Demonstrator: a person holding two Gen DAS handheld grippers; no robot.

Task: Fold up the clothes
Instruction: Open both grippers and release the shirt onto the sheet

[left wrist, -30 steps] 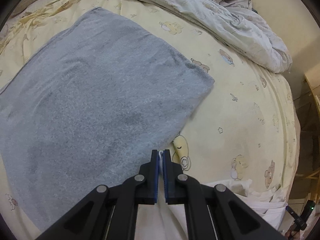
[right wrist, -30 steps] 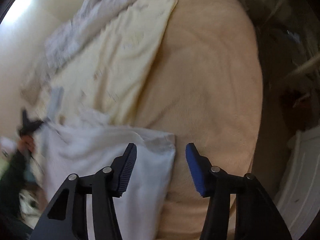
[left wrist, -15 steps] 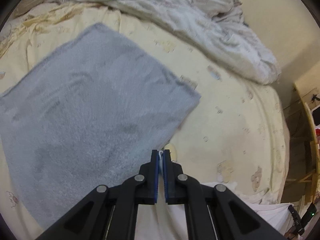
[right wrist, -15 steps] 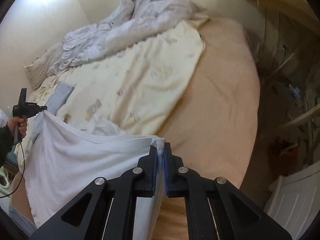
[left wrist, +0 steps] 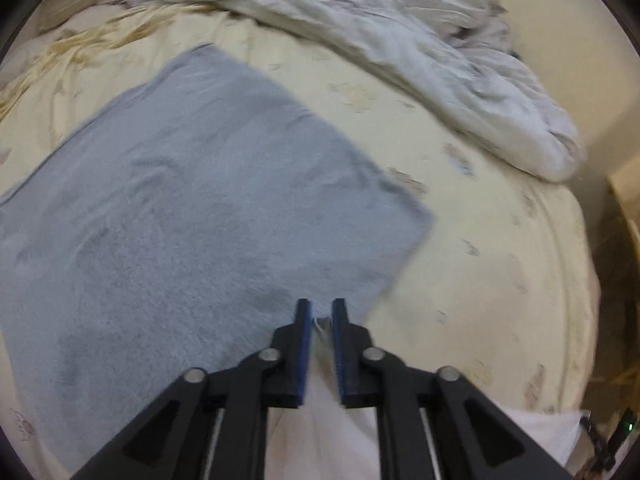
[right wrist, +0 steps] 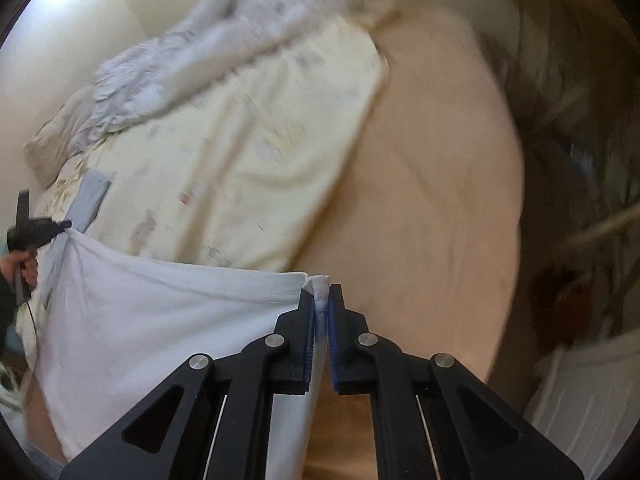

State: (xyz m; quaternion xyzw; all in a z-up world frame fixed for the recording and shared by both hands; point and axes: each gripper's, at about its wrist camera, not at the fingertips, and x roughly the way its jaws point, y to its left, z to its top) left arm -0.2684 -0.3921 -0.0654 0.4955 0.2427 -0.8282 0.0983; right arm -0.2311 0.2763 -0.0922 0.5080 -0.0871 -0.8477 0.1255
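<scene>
Fingers (left wrist: 304, 340) of the left gripper (left wrist: 321, 312) stand a narrow gap apart and have just been opening. A corner of the white cloth (left wrist: 320, 420) sits in the gap, and in this view the pads are not clearly pressing on it. Right gripper (right wrist: 319, 300) has its fingers (right wrist: 306, 340) nearly together, clamped on the rolled hem of the same white cloth (right wrist: 160, 320); its jaws have just eased open a little with the hem between them.

Only the right wrist view shows the cloth whole. It hangs as a sheet between the two grippers, top edge sagging, far corner bunched at the left gripper's tip, which a hand (right wrist: 20, 264) grips at the frame's left edge. The left wrist view shows just a strip of it under the fingers.

Beyond the left fingers a grey towel (left wrist: 180, 220) lies flat on the yellow printed bedsheet (left wrist: 480, 260). The right view catches only a sliver of that towel (right wrist: 93, 196). Prints on the sheet are smeared and nothing is legible. A dark device with a green light (left wrist: 630, 426) sits at the lower right edge.

The right view alone shows the peach cover (right wrist: 420, 200) beside the yellow sheet and white slatted furniture (right wrist: 580, 400) at lower right. Farthest back, a crumpled pale duvet (left wrist: 440, 60) is heaped along the wall.
</scene>
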